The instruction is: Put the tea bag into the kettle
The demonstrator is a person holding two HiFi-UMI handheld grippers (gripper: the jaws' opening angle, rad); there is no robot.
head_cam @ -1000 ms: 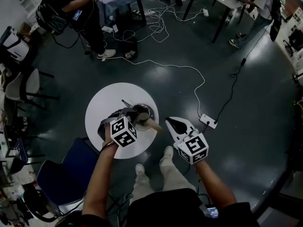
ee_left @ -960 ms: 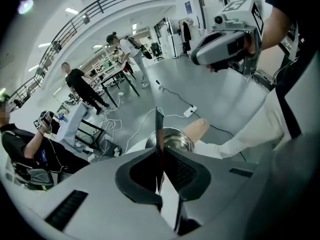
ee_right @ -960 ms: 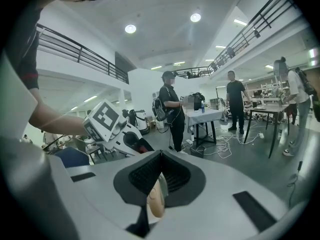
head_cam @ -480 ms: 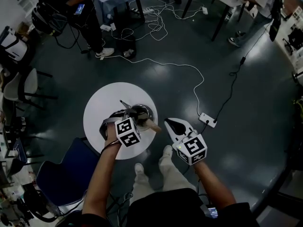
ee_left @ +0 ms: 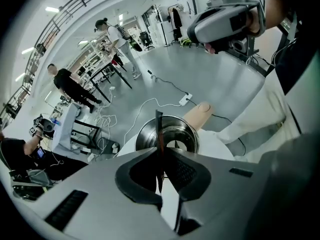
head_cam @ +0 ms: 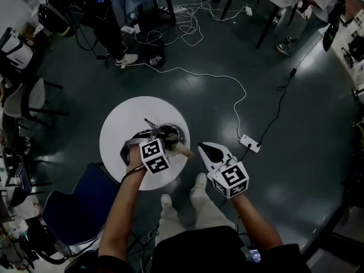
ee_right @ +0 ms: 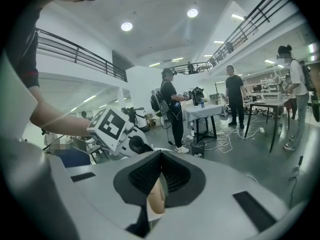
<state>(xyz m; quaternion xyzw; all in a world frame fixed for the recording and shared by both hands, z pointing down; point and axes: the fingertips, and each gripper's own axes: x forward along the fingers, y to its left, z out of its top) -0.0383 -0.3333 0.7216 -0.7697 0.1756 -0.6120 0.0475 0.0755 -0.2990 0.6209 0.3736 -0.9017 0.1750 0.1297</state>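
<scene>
A round white desk (head_cam: 122,124) carries a steel kettle (head_cam: 170,134) with its mouth uncovered and its wooden handle (head_cam: 184,150) pointing toward the person's right side. The left gripper (head_cam: 149,133) is over the desk just left of the kettle. Its fingers (ee_left: 187,176) are pressed together on a thin dark tea bag (ee_left: 158,129), which is seen edge-on and sticks up past the tips. In the left gripper view the tea bag stands in front of the kettle's (ee_left: 187,130) open mouth. From the head view the tea bag (head_cam: 150,123) sits beside the kettle's left rim, and I cannot tell whether any of it is past the rim. The right gripper (head_cam: 201,147) is off the desk's edge, near the end of the handle but apart from it. Its fingers (ee_right: 177,176) are closed together and grasp nothing, and the handle (ee_right: 156,199) shows only beyond them. A blue chair (head_cam: 79,206) stands close to the desk on the left, and a white power strip (head_cam: 249,145) lies on the dark floor to the right.
</scene>
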